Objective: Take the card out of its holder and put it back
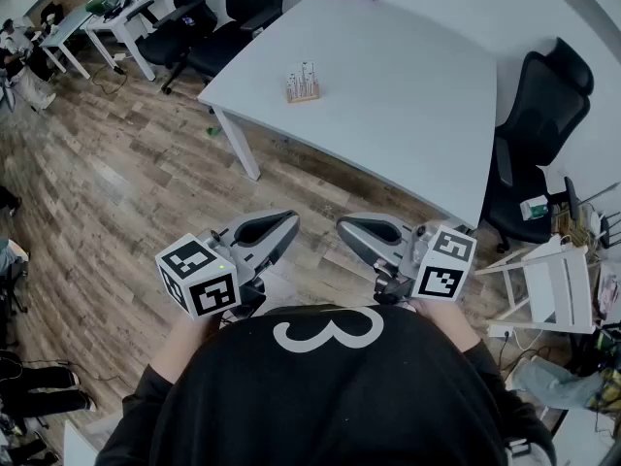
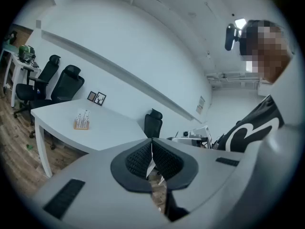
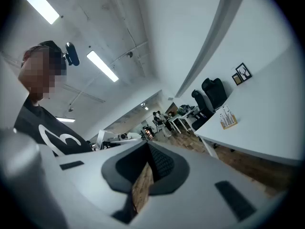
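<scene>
Wooden and small, the holder [image 1: 303,90] sits on the white table [image 1: 417,115], nearer its left edge, with white cards [image 1: 305,72] standing upright in it; which card is meant I cannot tell. The person stands on the plank floor [image 1: 126,192], well back from the table, so nothing is within reach. Both tools are drawn in near the chest with their tips pointing forward, which looks to me like a carrying pose, not a working one. The left gripper [image 1: 278,225] has its ribbed pads [image 2: 138,159] pressed together at the tip with nothing between them; only floor shows through the slit lower down. The right gripper [image 1: 355,229] is likewise closed on nothing. The task looks not yet begun, every card being in the holder. My guess is that the person must step up to the table and open one pair of jaws. One gripper may need to steady the holder, since so light a block could lift with the card.
</scene>
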A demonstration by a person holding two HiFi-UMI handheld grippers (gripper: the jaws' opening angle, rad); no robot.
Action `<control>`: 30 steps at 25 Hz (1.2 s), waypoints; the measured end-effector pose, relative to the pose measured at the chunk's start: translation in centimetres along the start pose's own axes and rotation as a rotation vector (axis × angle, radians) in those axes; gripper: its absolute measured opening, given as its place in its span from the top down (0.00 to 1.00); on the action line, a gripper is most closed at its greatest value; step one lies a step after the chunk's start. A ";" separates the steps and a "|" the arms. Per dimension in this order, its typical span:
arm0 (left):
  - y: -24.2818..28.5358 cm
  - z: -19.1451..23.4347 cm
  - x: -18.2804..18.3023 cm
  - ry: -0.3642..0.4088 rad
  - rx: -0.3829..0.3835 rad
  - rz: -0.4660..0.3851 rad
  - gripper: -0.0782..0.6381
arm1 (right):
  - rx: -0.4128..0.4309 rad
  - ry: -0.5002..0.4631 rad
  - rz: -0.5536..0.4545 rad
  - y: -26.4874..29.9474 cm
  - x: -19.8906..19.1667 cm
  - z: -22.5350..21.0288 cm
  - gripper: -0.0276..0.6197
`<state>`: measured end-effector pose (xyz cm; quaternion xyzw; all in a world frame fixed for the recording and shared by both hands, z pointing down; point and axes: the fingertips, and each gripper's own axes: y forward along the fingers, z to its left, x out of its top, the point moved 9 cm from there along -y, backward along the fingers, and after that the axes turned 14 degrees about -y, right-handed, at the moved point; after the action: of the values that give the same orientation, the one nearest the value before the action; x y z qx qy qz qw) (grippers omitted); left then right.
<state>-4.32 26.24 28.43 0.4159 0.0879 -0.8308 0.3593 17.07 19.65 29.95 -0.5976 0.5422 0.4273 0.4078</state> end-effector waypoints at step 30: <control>7.6 4.4 1.2 -0.017 -0.020 0.002 0.87 | -0.007 0.017 -0.041 -1.6 -0.1 -7.9 0.94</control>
<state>-2.48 18.13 31.53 0.4050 0.0926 -0.8330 0.3653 19.22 12.30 32.51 -0.6137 0.5317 0.4157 0.4097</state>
